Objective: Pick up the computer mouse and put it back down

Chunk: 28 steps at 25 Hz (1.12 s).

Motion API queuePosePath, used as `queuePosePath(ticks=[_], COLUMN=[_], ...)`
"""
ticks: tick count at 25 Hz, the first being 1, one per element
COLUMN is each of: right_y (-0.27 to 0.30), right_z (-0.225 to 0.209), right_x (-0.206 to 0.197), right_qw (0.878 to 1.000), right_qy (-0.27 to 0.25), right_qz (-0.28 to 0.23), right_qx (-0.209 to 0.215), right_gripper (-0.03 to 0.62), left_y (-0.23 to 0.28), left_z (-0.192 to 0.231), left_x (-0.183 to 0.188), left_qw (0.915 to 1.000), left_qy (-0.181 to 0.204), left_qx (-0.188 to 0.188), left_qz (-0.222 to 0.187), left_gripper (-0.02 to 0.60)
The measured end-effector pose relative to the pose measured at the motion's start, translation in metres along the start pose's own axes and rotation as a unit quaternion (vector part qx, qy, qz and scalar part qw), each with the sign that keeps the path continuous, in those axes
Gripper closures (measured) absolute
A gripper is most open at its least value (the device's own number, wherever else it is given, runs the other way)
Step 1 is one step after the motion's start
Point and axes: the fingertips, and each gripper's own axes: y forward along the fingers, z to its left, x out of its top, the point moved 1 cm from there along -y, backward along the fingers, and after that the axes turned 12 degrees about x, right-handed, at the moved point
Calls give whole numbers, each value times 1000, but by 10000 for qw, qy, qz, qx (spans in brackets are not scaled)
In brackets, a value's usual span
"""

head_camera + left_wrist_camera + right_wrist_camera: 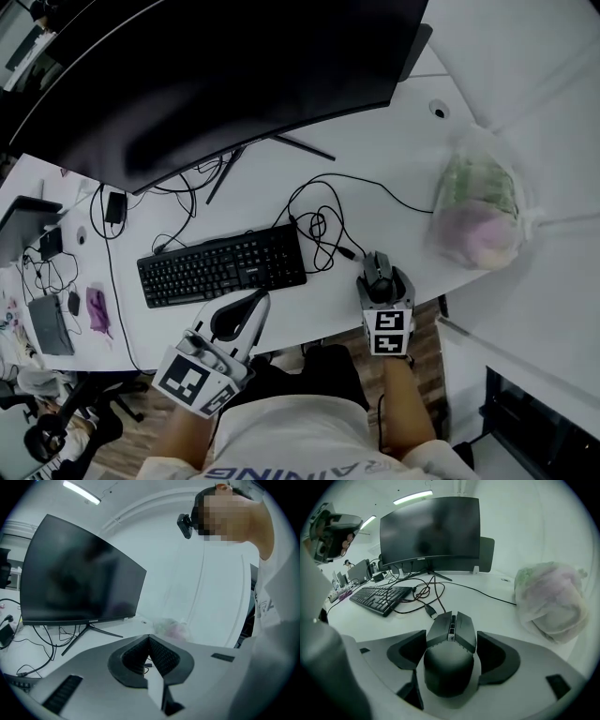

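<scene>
White desk [375, 159] holds the black wired computer mouse [450, 651], nose toward the black curved monitor [430, 531], between the parted jaws of the downward-tilted right gripper [379, 277]; left gripper [255, 302] closed.

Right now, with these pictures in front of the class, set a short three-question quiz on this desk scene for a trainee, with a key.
1. In the head view, on which side of the keyboard does the plastic bag lie?
2. True or false: the fingers of the left gripper are spread apart.
3. What lies between the open fingers of the right gripper? A a cup; B the computer mouse; C a stapler.
Key: 1 the right side; 2 false, they are together; 3 B.
</scene>
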Motion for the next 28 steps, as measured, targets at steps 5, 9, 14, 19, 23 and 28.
queuePosePath(ticks=[5, 9, 14, 19, 23, 28], right_y=[0, -7, -23, -47, -70, -102], right_z=[-3, -3, 2, 12, 21, 37], right_x=[-4, 3, 28, 59, 83, 115], right_qw=[9998, 9992, 9972, 9945, 9908, 9840], right_qy=[110, 113, 11, -159, -298, -459], right_qz=[-110, -299, -659, -934, -1197, -1569], right_qx=[-144, -257, -341, -440, -549, -701], right_gripper=[286, 290, 290, 290, 290, 290], left_y=[0, -5, -16, -30, -44, -61], left_z=[2, 3, 4, 5, 5, 1], left_x=[-2, 0, 9, 22, 35, 59], left_qw=[10000, 10000, 9999, 9993, 9984, 9954], left_qy=[2, 7, 29, 70, 89, 228], left_qx=[3, -2, -10, -61, -117, -273], left_qz=[19, -14, -154, -351, -543, -887], left_gripper=[577, 577, 577, 577, 577, 577])
